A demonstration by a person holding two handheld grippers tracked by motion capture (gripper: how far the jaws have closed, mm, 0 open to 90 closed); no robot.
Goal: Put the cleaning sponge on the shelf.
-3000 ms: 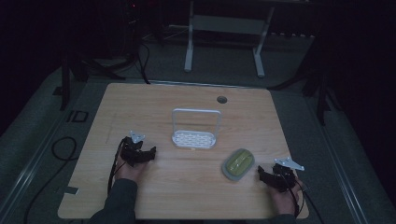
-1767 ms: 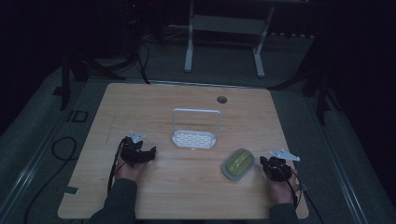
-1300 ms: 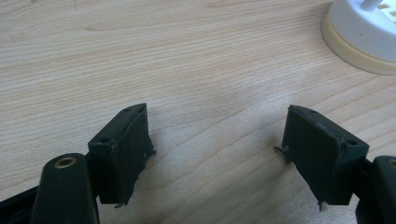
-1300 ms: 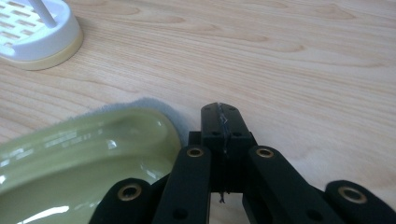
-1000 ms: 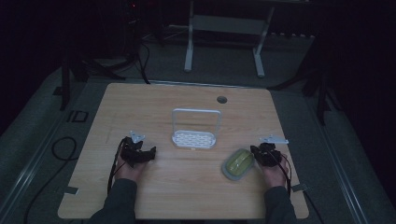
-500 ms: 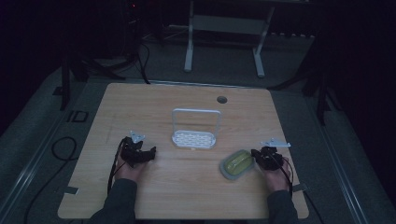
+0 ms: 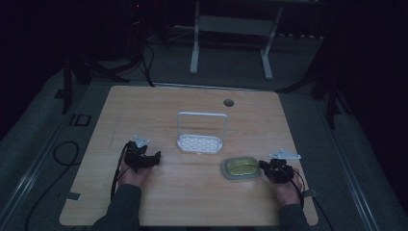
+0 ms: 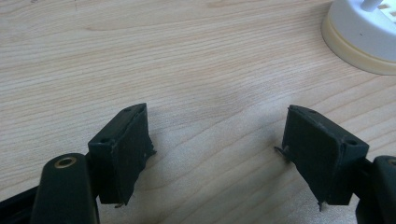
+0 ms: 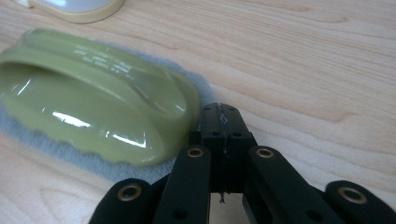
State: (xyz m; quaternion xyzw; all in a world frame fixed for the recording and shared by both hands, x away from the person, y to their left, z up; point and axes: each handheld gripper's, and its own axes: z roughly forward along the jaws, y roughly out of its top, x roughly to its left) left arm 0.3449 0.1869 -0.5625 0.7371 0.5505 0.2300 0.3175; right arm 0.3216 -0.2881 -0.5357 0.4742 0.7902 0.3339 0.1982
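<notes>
A light wooden table [image 7: 159,110], with a round hole [image 7: 228,102] near its far edge, is set on grey floor [image 7: 38,144]. Beyond it, a white frame [image 7: 231,29] is seen; the room is dimly lit.

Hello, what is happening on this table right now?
A person works at a wooden table with a gripper in each hand. The right gripper, jaws shut and holding nothing, has its tips against the end of a green scrubber with a grey pad, as if nudging it. The left gripper rests open over bare wood, holding nothing. A white rack with a handle stands at the table's middle, apart from the scrubber.
</notes>
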